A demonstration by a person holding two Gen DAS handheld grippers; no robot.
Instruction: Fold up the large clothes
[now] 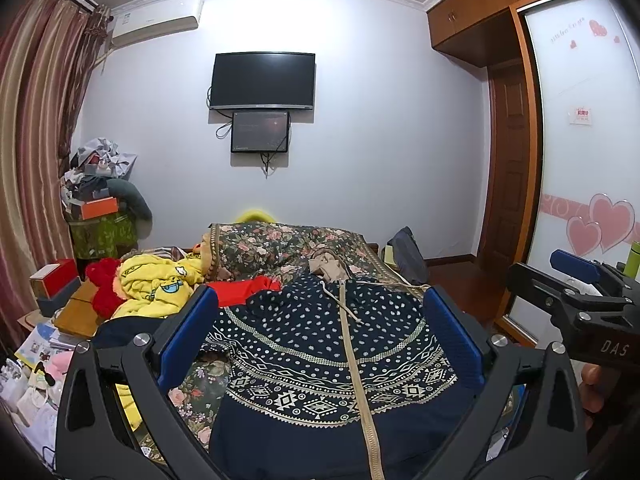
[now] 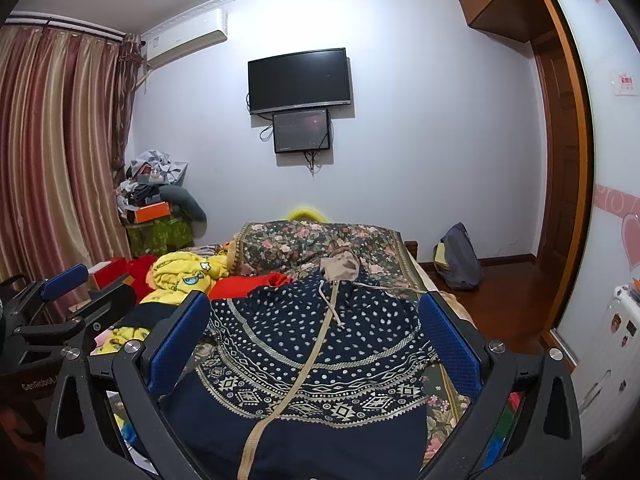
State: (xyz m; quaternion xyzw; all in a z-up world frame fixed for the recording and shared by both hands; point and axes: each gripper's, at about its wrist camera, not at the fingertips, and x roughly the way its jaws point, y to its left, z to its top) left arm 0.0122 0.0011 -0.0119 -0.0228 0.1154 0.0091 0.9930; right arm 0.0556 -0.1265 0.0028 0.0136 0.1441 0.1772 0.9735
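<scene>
Lying spread out on the floral bedspread (image 1: 280, 244), the navy patterned hoodie (image 1: 320, 344) faces zipper up, its beige hood (image 1: 328, 266) toward the far wall. Above its near end, the left gripper (image 1: 320, 340) and right gripper (image 2: 314, 344) hang side by side, both with jaws wide and holding nothing. A yellow garment (image 1: 156, 284) sits left of the hoodie, beside a red cloth (image 1: 244, 288).

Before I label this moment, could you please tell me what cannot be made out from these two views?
- Hem of the navy patterned hoodie: cut off by the bottom edge in both wrist views.
- Its sleeves: not traceable; the left hand-held gripper fingers cover the sides.
- Small screen under the TV: text too small to read.
- Yellow object behind the floral quilt: mostly hidden.
</scene>
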